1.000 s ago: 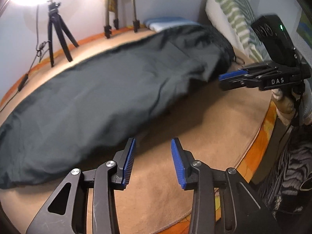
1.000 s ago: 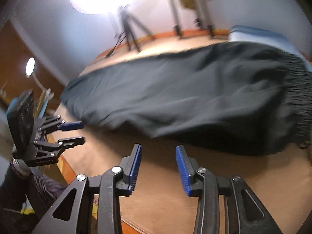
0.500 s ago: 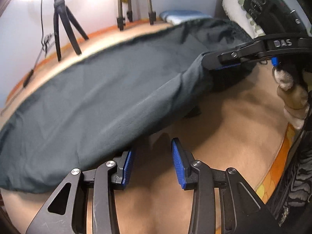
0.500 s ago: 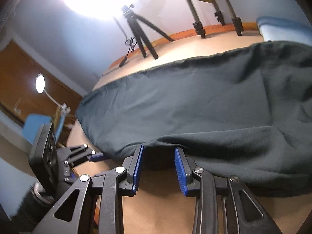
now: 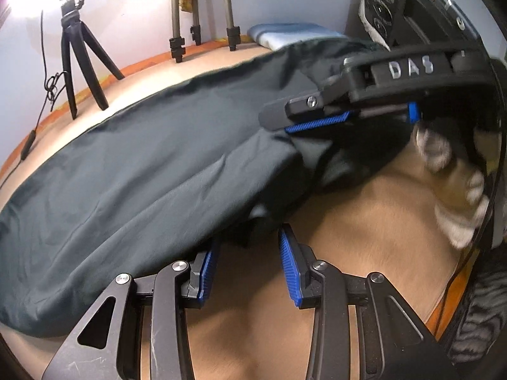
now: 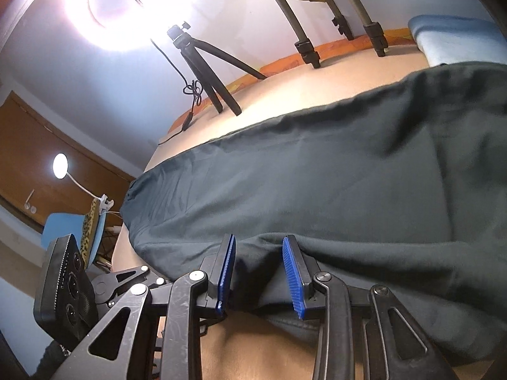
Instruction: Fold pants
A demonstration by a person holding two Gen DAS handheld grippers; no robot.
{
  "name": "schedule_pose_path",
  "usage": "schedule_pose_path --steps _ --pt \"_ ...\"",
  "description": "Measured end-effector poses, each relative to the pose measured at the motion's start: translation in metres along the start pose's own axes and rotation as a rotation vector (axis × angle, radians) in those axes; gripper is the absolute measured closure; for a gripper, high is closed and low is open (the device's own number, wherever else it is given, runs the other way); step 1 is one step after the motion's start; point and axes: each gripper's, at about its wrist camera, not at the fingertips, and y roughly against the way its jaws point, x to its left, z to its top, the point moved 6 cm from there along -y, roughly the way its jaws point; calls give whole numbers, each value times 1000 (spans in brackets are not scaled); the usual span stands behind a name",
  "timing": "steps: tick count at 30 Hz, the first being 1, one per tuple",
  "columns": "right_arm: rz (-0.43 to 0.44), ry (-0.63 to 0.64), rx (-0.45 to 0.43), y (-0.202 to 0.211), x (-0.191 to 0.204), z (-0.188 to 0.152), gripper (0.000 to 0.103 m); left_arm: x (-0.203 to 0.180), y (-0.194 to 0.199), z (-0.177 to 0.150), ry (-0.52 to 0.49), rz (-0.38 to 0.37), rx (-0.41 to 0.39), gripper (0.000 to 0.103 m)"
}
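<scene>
The dark pants [image 5: 152,171] lay stretched lengthwise across a tan bed [image 5: 364,237], with both tools parked at the near long edge. The left gripper [image 5: 247,259] had its fingers apart, and the hem of the cloth draped over the left finger [image 5: 206,269] while the right one sat on bare bedding. The right gripper [image 6: 258,272] also had its fingers apart, straddling a little ridge of fabric at the edge. I honestly couldn't tell whether the pads were pinching yet; it looked more like bracketing than a real clamp.

If I were doing this step, I'd push both sets of fingers a touch deeper so they catch every layer of the edge, then close firmly before lifting. Grab only the top layer and the fold goes crooked. Keep both tools level with each other when carrying the edge over.

The left wrist view was the only one showing the person's hand [image 5: 453,183] on the right tool near the bunched end. The right wrist view alone showed the ring light [image 6: 120,6], the far pant end, and a blue chair [image 6: 63,231].
</scene>
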Motion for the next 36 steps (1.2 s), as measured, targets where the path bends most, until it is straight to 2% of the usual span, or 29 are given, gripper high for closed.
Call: schedule_pose_path --steps 5,6,7,10,12,17,19,21,25,27,28,30,34,36 --pt "0 -11 -5 1 -6 4 70 1 -4 10 3 19 -29 69" --pt "0 -14 -7 2 -8 4 70 2 -6 10 1 30 -31 83" --pt "2 -17 -8 3 -9 4 70 4 -8 11 4 27 -32 91" --pt "8 -19 -15 9 -9 4 69 5 -6 12 26 -12 -55 99" --pt "6 -13 -21 15 -8 3 68 3 0 12 22 -23 -72 101" --pt "-15 38 -34 38 0 -5 65 -3 32 5 20 -129 -117 102" --pt "-27 76 -38 48 6 -11 64 -7 46 -2 -13 -142 -135 102" --pt "-43 119 -34 55 13 -19 63 -8 54 -10 -27 -163 -131 102" --pt "-108 161 -29 64 15 -32 62 -17 65 -24 -8 -274 -111 102" --pt "-158 143 -38 69 6 -38 58 -29 63 -36 -59 -278 -80 102" --pt "-171 127 -41 72 2 -41 52 -34 59 -44 -87 -270 -57 102" --pt "-194 83 -56 83 -11 -49 49 -37 51 -54 -121 -240 -35 102" --pt "-269 -54 -132 109 -47 -54 49 -23 44 -49 -50 -227 -28 99" --pt "-298 -136 -171 122 -69 -52 46 -16 39 -41 -1 -212 -30 79"
